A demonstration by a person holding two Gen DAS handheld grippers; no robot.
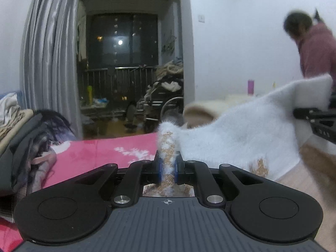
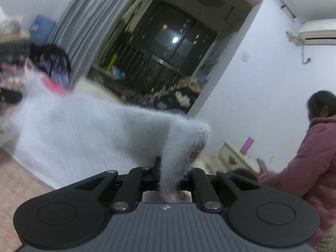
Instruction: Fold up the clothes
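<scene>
Left gripper (image 1: 167, 169): clamped on a bunched edge of the white fuzzy garment (image 1: 241, 134); the blue pads (image 1: 160, 169) press the fabric from both sides.
Right gripper (image 2: 168, 178): clamped on another edge of the same garment (image 2: 84, 138); fabric fills the narrow gap between the fingers.
Garment position: stretched between the two grippers, rising ahead of each and running sideways toward the other; held off the surface below.
Garment detail: white long pile with tan knit patches (image 1: 259, 167) near the lower edge and at the pinched part.
Right gripper in the left wrist view: black body (image 1: 315, 121) at the far right, with the garment corner folded over it.
Below and left of the left gripper: pink patterned bed cover (image 1: 100, 153).
Far left of the left gripper: pile of dark and beige clothes (image 1: 25, 134).
Ahead of both grippers: grey curtain (image 1: 48, 58) beside a dark balcony doorway (image 1: 126, 52).
Right of the right gripper: person in a pink fleece top (image 2: 310, 163), near a white wall.
</scene>
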